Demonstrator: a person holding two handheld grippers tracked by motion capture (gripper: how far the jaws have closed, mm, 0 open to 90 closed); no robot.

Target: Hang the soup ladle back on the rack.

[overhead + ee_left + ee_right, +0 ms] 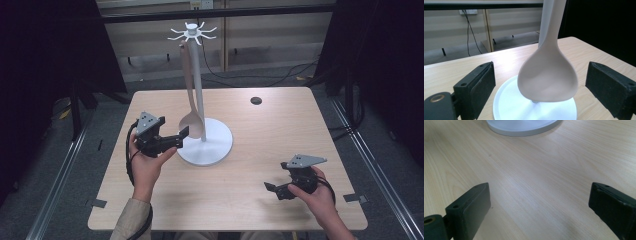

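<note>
Left hand-held gripper (539, 85) gaping round spoon (547, 75); contact seemingly none.

the high view is dim and soft, its sides sunk into near-black while the bench (280, 150) takes even light from above. the white stand base (212, 145) glares slightly and throws only a faint shadow. in the left gripper view the spoon bowl (547, 77) is close and blurred, with a bright glare patch on the bench behind it. the right gripper view shows sharper wood grain and soft shadows.

Spoon (548, 75) handle cut off at top edge.
</note>
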